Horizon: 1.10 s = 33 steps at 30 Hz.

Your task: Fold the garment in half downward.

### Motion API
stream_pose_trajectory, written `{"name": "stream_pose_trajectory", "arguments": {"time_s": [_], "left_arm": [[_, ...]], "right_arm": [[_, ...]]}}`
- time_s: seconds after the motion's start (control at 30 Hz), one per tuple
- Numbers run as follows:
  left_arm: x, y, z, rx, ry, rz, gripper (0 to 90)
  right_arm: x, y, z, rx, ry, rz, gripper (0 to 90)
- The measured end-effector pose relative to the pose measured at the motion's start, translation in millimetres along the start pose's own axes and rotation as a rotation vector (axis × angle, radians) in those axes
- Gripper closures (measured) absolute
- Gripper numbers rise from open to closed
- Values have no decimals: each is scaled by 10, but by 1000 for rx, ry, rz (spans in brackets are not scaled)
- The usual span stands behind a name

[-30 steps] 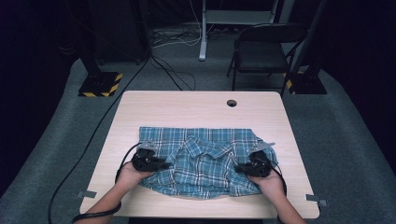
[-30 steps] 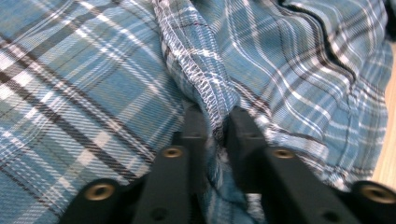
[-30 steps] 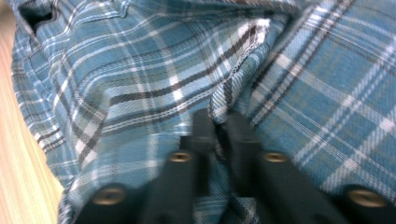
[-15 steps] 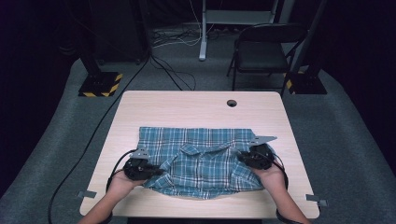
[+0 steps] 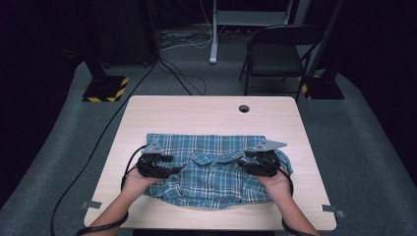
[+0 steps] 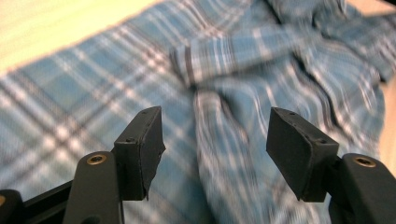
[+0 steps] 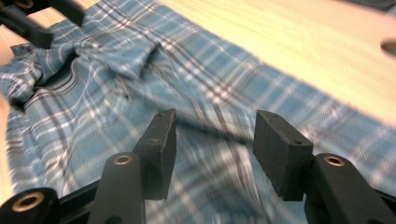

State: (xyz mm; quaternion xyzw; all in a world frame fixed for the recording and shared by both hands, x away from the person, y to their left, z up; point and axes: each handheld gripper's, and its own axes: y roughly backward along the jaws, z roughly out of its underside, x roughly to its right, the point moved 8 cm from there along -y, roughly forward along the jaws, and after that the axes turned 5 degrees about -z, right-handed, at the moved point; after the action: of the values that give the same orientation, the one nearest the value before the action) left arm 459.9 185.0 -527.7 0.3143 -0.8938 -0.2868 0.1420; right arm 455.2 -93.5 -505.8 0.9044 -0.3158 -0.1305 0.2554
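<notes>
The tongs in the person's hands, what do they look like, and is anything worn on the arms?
Both the left tongs and right tongs are black, each topped by a grey three-cornered plate and trailing a black cable. Their jaws end in blocky black pads on arms with brass-coloured rivets. The forearms are bare, with no sleeves in view.

No readable text or labels
</notes>
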Motion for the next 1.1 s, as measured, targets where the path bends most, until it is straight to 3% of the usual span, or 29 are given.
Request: {"name": "stream_pose_trajectory", "arguments": {"time_s": [0.07,0.17,0.23,0.33,0.47,0.6,0.77,0.83,0.9,0.93,0.97,1.03,1.1], "left_arm": [[-18,-99,-55,9,19,-1,358],[-41,-265,-17,-19,22,-19,358],[-42,-355,66,-54,16,-25,357],[-42,-425,193,-94,-10,-46,350],[-49,-442,277,-106,-33,-59,339],[-57,-450,313,-100,-12,-42,338],[-38,-417,274,-94,3,-34,309],[-15,-372,200,-46,15,-18,300],[-12,-332,122,4,40,-6,287],[-23,-323,90,23,50,-9,281],[-41,-324,67,35,60,-17,279],[-87,-354,54,34,78,-43,276],[-134,-408,75,11,89,-69,276]], "right_arm": [[-18,-75,-107,22,22,15,478],[7,-203,-181,44,-19,-1,477],[11,-333,-89,-8,-51,-40,476],[13,-489,134,-104,-27,-29,468],[25,-601,319,-136,-52,-28,451],[9,-680,401,-142,3,-1,444],[-9,-607,306,-136,33,34,405],[-102,-475,147,-73,30,-1,401],[-269,-386,37,-34,22,-95,393],[-362,-376,28,-41,36,-142,395],[-437,-386,43,-54,63,-160,396],[-506,-461,142,-121,113,-152,400],[-496,-559,264,-176,131,-128,400]]}}
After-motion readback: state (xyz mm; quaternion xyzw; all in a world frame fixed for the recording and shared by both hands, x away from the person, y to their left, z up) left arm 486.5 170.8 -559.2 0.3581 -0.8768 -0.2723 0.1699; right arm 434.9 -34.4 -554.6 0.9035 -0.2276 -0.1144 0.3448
